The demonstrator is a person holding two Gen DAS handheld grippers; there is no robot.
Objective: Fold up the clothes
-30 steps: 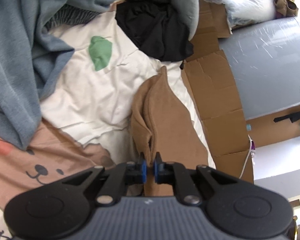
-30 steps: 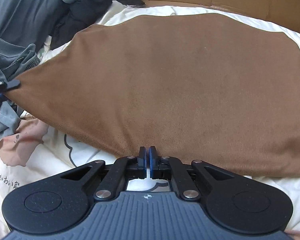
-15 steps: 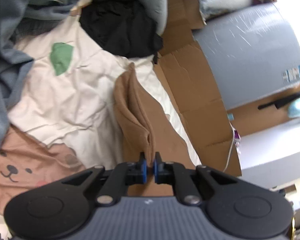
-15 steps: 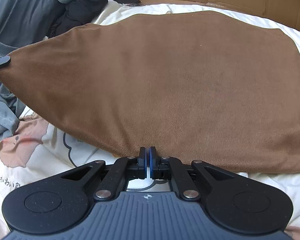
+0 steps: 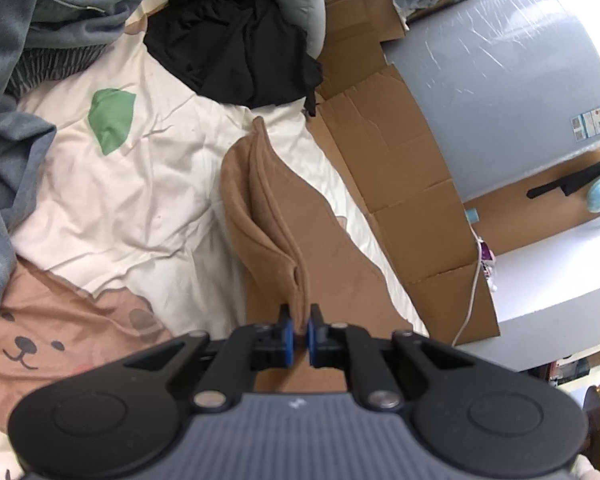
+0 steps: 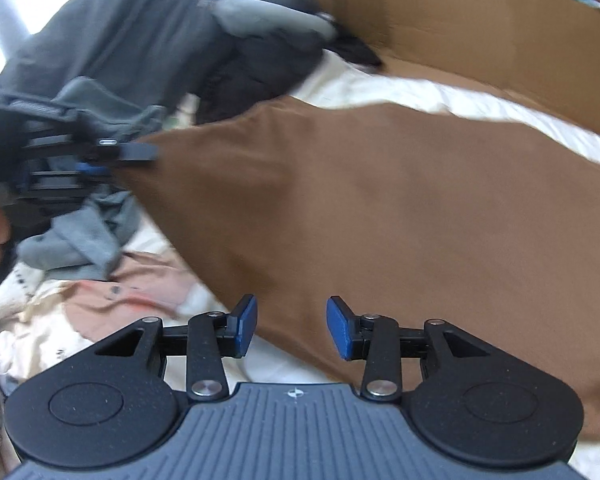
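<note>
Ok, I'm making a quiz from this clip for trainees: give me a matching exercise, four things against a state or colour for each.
Things:
1. left tool
2. right tool
3. patch on the cream sheet
4. garment by the cardboard

States or colours:
A. black
B. open, holding nothing
C. green
D. shut on the brown cloth

Pairs: 1-D, 2-B, 3-C, 4-A

Left hand-held gripper (image 5: 299, 326) pinched tight on fabric; right hand-held gripper (image 6: 291, 328) spread wide, empty.
</note>
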